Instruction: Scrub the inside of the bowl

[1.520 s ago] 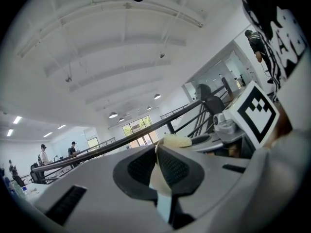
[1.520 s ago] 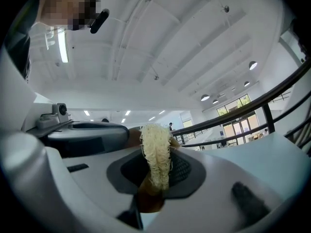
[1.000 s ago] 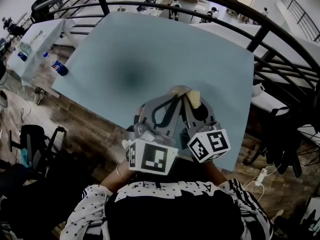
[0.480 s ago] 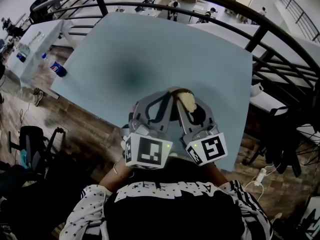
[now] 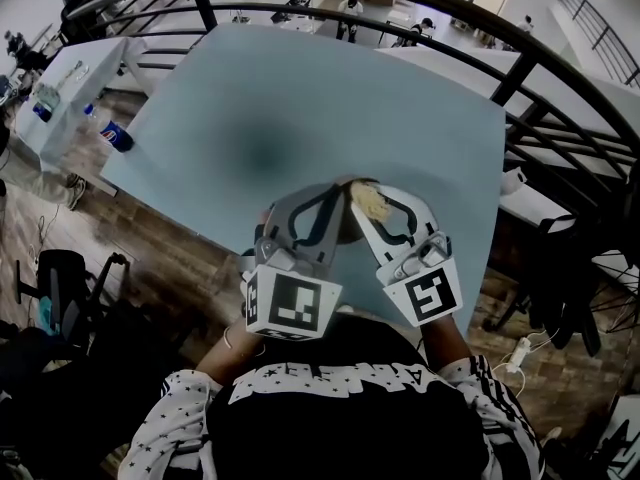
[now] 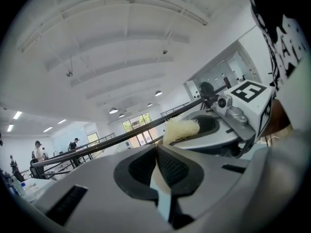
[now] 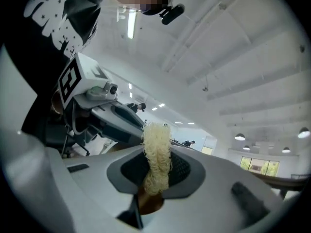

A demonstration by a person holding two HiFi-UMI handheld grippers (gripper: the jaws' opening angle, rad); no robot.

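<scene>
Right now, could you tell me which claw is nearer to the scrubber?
Right. The right claw is clamped on the scrubber itself; the left claw is shut on the rim of the bowl, just beside the scrubber.

Pale blue table (image 5: 300, 98), wood floor (image 5: 180, 258), dark railing (image 5: 517, 73) (ceiling lamps (image 6: 113, 110) lit).
</scene>
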